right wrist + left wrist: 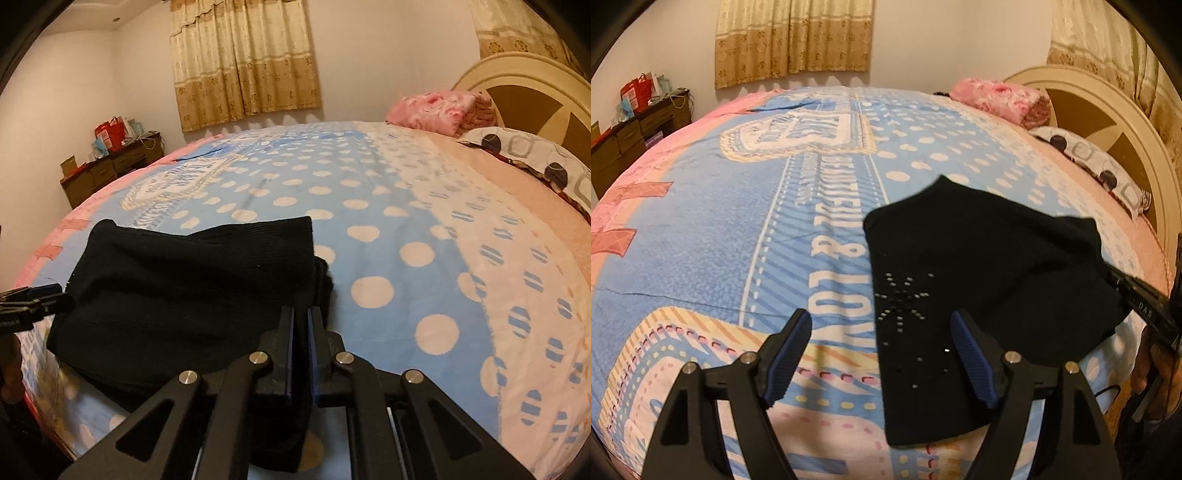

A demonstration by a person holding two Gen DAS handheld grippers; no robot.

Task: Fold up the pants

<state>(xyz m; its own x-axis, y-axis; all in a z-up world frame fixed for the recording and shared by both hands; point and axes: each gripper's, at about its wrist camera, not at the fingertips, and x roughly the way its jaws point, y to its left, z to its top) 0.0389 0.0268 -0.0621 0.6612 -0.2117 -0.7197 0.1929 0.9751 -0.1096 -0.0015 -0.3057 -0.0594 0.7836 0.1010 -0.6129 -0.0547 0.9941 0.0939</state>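
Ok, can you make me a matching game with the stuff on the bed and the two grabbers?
Things:
1. left gripper
2. right gripper
3. black pants
4. pink blanket

States or places:
A. bundled near the headboard
B. open, holding nothing
C. lying partly folded on the bedspread
D. shut on black cloth

Pairs: 1-B, 2-D, 3-C, 4-A

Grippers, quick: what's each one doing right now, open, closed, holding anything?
Left gripper: open, nothing between the fingers, poised over the black pants.
Right gripper: closed on an edge of the black pants.
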